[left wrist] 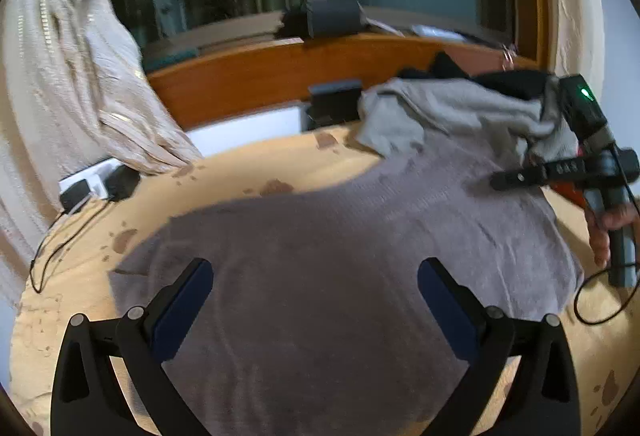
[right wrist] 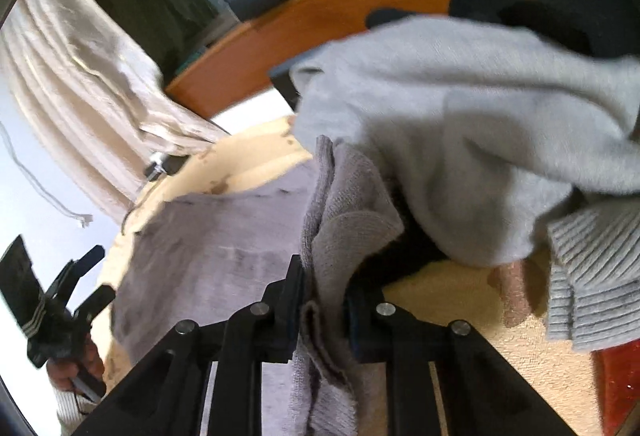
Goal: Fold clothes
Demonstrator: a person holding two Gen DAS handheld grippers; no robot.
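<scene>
The right gripper (right wrist: 324,300) pinches the mauve garment's (right wrist: 208,248) bunched edge between its fingers, ready to fold; the left gripper (left wrist: 316,300) hovers open above it.

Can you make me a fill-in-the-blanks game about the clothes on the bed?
1. The right gripper is shut on the edge of the ____ garment.
2. The left gripper is ____, with nothing between its pads.
3. On the light grey sweater lies a ____ piece of clothing.
4. The board behind the bed is made of ____.

Missing words: mauve; open; black; wood
</scene>
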